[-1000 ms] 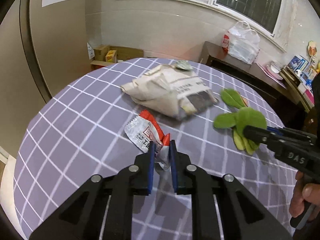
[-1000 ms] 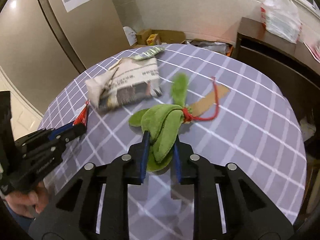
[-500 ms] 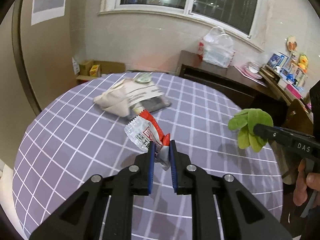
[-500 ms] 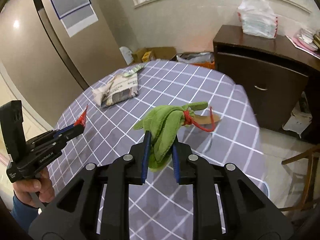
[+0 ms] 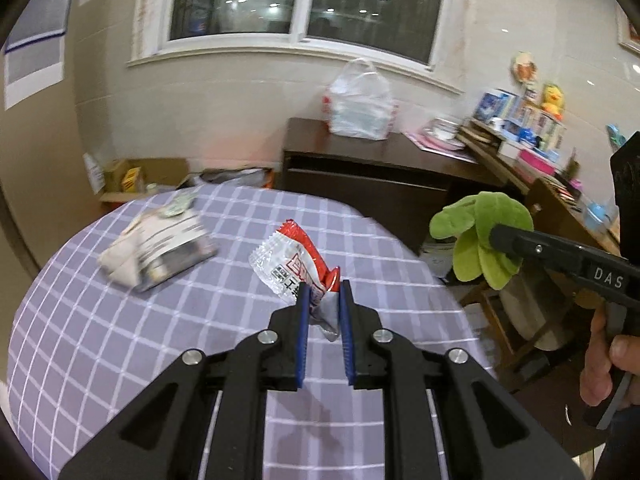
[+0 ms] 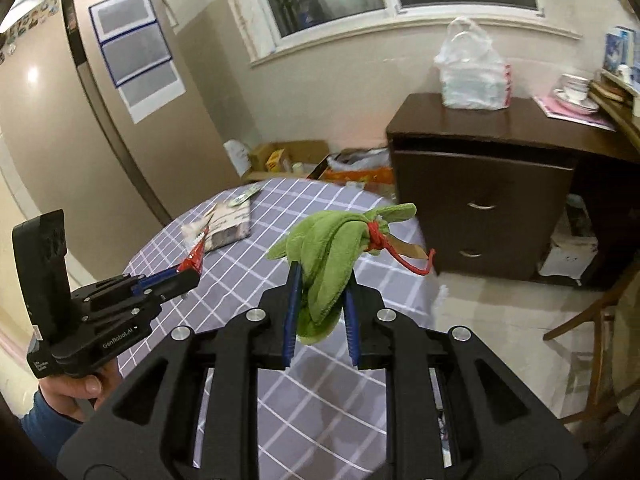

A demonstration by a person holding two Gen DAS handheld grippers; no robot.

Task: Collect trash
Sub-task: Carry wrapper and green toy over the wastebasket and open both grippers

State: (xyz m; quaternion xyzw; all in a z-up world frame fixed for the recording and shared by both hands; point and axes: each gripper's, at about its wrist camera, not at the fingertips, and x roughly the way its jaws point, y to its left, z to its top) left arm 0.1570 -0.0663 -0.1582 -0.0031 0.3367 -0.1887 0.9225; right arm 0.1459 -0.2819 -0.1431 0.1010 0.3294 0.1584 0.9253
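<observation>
Both grippers raised (wrapper, cloth)

The right gripper, seen off to the side of the left one, bears the letters "DAS". The left gripper body reads "GenRobot.AI".

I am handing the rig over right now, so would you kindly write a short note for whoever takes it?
Left tool: shut on the red snack wrapper, held above the checked table.
Right tool: shut on the green leaf bundle tied with red string, also off the table.
On the table: the crumpled paper bag and a small scrap behind it.
Done: two pieces picked up.
Left: drop both in a bin, none in view, then collect the bag and scrap.
</observation>
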